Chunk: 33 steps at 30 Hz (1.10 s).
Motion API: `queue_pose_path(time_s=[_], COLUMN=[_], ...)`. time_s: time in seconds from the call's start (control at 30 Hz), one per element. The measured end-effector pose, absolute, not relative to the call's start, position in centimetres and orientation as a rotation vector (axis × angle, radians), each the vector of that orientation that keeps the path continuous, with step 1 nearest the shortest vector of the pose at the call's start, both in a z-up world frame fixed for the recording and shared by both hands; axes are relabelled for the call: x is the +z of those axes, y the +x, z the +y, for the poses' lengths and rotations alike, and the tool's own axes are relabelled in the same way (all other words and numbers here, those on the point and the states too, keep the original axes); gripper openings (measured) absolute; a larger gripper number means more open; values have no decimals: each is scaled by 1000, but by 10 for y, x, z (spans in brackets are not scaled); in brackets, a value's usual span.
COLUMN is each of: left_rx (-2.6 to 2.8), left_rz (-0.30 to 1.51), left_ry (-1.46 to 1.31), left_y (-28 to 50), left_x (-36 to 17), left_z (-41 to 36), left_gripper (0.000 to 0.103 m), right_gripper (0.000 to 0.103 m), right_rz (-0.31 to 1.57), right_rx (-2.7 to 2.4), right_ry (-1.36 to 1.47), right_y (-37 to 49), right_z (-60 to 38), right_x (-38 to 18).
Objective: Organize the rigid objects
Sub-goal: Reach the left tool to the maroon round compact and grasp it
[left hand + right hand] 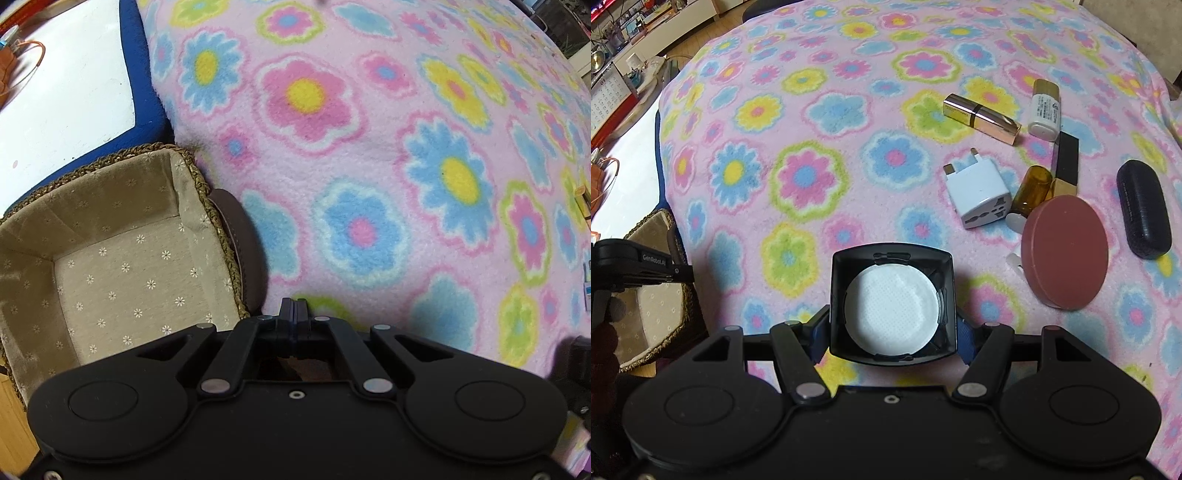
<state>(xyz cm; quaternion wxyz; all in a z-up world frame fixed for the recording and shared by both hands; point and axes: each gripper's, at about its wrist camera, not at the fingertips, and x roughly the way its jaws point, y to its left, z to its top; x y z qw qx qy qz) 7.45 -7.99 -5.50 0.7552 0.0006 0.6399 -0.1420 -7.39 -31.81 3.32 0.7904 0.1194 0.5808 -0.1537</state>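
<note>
Black and square, the open compact case (892, 306) with its white round puff sits clamped between the right tongs (892, 332), whose blue pads press on its two side walls, one at nine o'clock and one at three. It hangs just above the fleece flowered blanket (812, 166). The woven basket (670, 295), lined with beige daisy cloth, lies at nine o'clock from the case, at the blanket's edge, and looks empty in the left wrist view. So the carry I expect runs sideways toward nine o'clock, not forward.

The left tongs (294, 310) are pressed together on nothing and hover right beside the basket's near corner. They are nearer the basket, yet the right hand bears the load.

Farther out, from one to three o'clock, wait the other pieces: white plug adapter (979, 195), amber vial (1032, 190), round brown lid (1065, 251), dark glasses case (1143, 208), gold lipstick (982, 116) and white tube (1044, 109).
</note>
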Motion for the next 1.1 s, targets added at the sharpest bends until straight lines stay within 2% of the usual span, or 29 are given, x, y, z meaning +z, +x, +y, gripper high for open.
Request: queue_pose_path(time_s=[0.37, 0.57, 0.67, 0.73, 0.77, 0.8, 0.93, 1.0, 1.1], left_rx=[-365, -530, -604, -647, -668, -687, -737, -771, -799], left_rz=[1270, 1246, 1221, 1203, 1191, 1176, 1155, 1179, 1212], left_ry=[222, 151, 201, 232, 247, 266, 335, 317, 285], left_y=[38, 26, 11, -1, -5, -9, -24, -31, -41], left_x=[-31, 0, 13, 20, 23, 26, 33, 35, 38], left_z=[-124, -157, -188, -211, -222, -233, -273, -288, -313], left_gripper=[0, 0, 2, 17, 29, 35, 39, 50, 56], right_gripper=[65, 65, 65, 65, 65, 65, 65, 65, 65], right_rz=[1244, 1262, 1267, 1269, 1271, 1271, 1256, 1244, 1233], right_rx=[-347, -390, -420, -427, -428, -427, -426, -431, -441], right_ry=[220, 214, 227, 246, 253, 257, 277, 283, 279], right_y=[-107, -132, -141, -145, -147, -149, -160, -165, -175], right_z=[-357, -390, -406, -413, -417, -420, -434, -441, -451], right_x=[64, 67, 61, 58, 57, 55, 53, 53, 53])
